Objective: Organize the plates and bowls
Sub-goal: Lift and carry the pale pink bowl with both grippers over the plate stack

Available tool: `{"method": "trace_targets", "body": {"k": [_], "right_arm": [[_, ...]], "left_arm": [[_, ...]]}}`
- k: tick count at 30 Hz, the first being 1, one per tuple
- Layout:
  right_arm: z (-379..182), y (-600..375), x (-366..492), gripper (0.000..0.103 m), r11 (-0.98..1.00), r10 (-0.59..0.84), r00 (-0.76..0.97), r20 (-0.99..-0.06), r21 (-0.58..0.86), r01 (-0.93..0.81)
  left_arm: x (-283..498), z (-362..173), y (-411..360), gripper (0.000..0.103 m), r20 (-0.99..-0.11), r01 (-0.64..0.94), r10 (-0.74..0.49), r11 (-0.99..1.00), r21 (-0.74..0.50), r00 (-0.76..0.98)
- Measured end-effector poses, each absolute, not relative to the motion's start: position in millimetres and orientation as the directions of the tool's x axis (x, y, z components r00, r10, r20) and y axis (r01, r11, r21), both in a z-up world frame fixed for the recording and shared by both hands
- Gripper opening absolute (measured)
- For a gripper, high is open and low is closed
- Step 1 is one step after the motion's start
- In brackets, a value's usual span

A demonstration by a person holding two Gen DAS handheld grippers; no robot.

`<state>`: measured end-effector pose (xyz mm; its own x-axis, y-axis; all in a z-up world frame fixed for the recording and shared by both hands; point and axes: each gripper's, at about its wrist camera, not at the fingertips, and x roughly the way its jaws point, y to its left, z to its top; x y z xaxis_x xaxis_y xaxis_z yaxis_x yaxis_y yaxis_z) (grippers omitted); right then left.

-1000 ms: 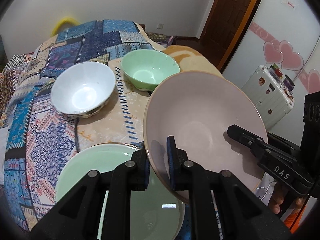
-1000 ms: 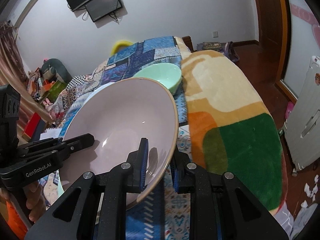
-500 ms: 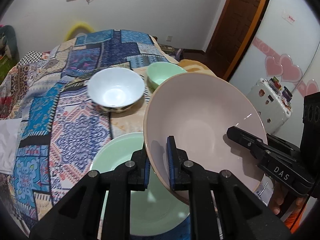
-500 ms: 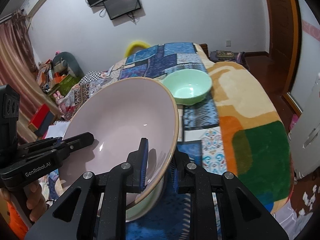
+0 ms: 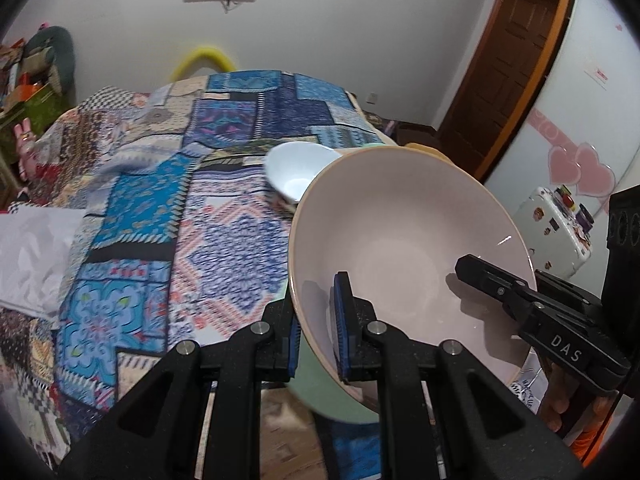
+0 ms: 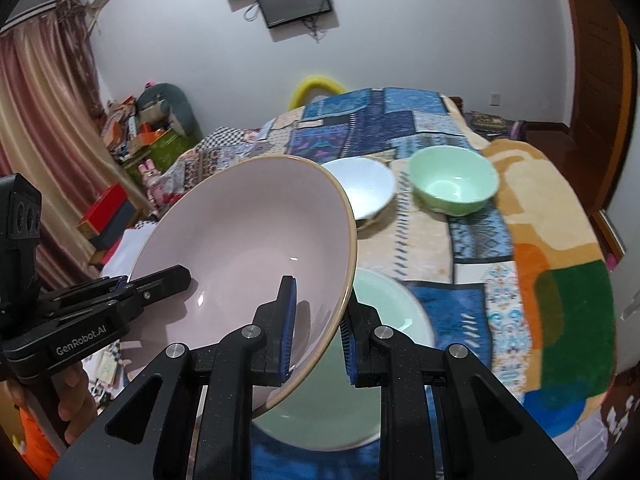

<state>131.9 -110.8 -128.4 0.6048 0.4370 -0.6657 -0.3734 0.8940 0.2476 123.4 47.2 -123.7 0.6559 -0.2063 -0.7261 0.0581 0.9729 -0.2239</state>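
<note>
Both our left gripper (image 5: 318, 330) and right gripper (image 6: 316, 332) pinch opposite rims of the pink plate (image 6: 248, 256), tilted above the green plate (image 6: 384, 312); uneven release risks chipping.

Held plate (image 6: 248, 248) above another plate (image 6: 384, 320), bowls (image 6: 454, 184) behind

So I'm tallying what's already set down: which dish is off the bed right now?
The large pink plate, tilted and clamped at its rim by both tools; the white bowl, green bowl and green plate rest on the bedspread.
</note>
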Motion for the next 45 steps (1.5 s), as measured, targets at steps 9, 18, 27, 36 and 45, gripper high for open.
{"method": "trace_targets", "body": {"k": [9,18,27,36,45], "right_arm": [[-136,-65,124,0.019,0.855,0.496,0.552,-0.67,0.264,-0.447],[-150,-24,120,0.019,0.822,0.523,0.486,-0.7,0.263,-0.505],[-170,7,121,0.019,0.804,0.52,0.426,-0.74,0.256,-0.537],[-195,30,126,0.019,0.798,0.496,0.366,-0.787,0.248,-0.549],[-222,45,133,0.019,0.798,0.463,0.309,-0.831,0.239,-0.553]], "left_arm": [[93,-128,99,0.014,-0.728,-0.029,-0.143,0.975,-0.218,0.67],[73,-144,140,0.014,-0.753,-0.11,-0.088,0.972,-0.21,0.652],[67,-168,173,0.014,-0.782,-0.176,-0.07,0.958,-0.226,0.62],[70,-198,195,0.014,-0.817,-0.221,-0.071,0.946,-0.237,0.573],[79,-230,211,0.014,-0.85,-0.259,-0.083,0.933,-0.249,0.521]]}}
